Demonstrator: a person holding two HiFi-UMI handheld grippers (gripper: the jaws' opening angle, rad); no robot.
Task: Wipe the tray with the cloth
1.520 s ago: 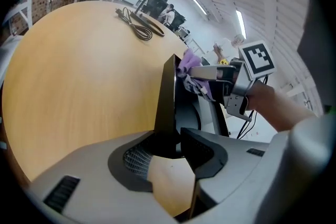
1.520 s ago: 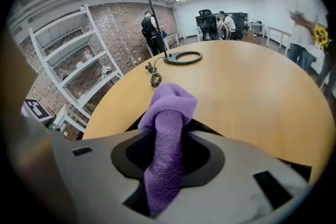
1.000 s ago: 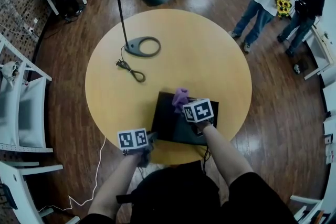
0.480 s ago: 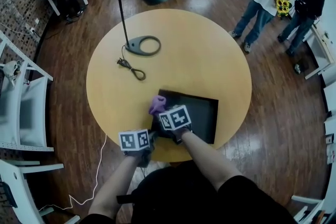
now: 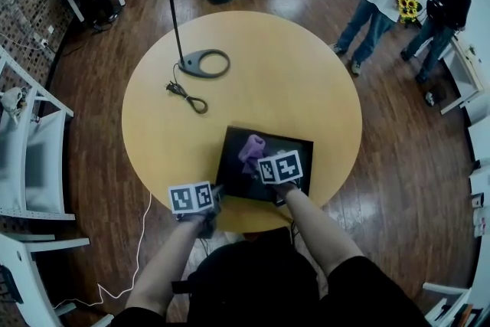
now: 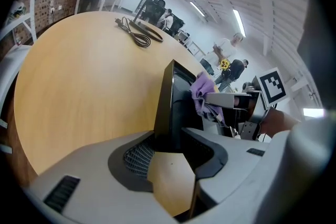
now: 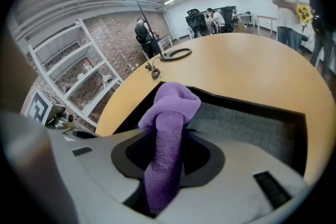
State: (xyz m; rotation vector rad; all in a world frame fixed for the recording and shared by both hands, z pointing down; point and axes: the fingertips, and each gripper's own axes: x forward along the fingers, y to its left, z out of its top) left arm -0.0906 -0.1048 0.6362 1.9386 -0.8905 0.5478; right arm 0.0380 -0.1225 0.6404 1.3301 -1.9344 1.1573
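On the tray (image 5: 289,143), right tool (image 7: 167,165) clutching cloth (image 7: 170,107) moved rightward; left tool (image 6: 173,147) clamps its edge.

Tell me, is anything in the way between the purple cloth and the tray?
No, nothing visible is. The right hand-held gripper holds the purple cloth right over the tray, and the tray's floor beneath it is bare.

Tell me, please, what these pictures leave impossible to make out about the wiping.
- Head view: the right gripper hides where the cloth meets the tray.
- Left gripper view: the tray's own near wall hides most of its floor.
- Right gripper view: the jaws swallow the cloth's lower end.
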